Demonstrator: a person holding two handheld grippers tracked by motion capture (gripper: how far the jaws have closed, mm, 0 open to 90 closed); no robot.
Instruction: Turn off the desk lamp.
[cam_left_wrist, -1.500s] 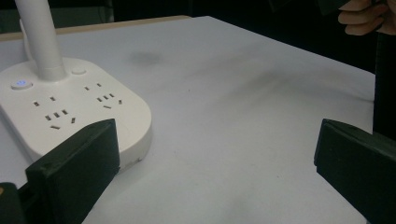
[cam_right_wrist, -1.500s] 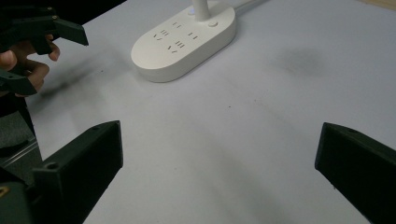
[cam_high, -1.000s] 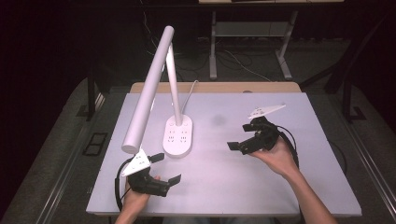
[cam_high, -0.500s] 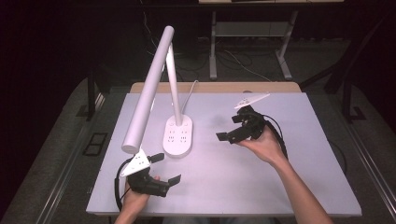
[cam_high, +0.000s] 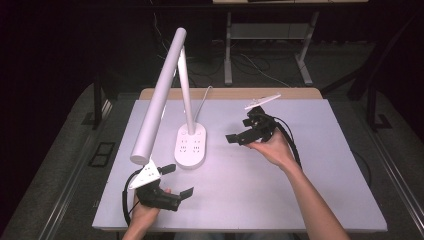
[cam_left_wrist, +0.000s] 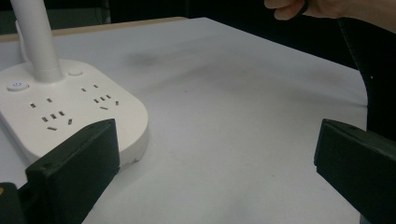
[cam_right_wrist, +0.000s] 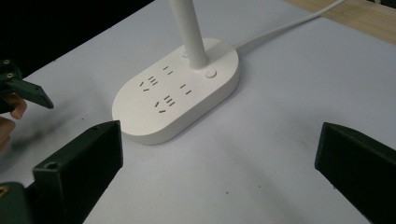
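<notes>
Lamp (cam_high: 191, 145): white, oval socketed base stood on the tabletop (cam_high: 300, 190). Right gripper (cam_high: 240, 137) is held just right of the base, left gripper (cam_high: 176, 181) near its front; both jaws are spread wide, nothing gripped. Base's long axis runs front to back; the tube head is slanted down toward the front-left.

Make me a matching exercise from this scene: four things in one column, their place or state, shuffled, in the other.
1. lamp base
2. left gripper
3. right gripper
4. lamp cable

A. open, at the table's near edge
B. runs off the far edge
C. white oval with sockets
D. open, held right of the base

Pairs: 1-C, 2-A, 3-D, 4-B
</notes>
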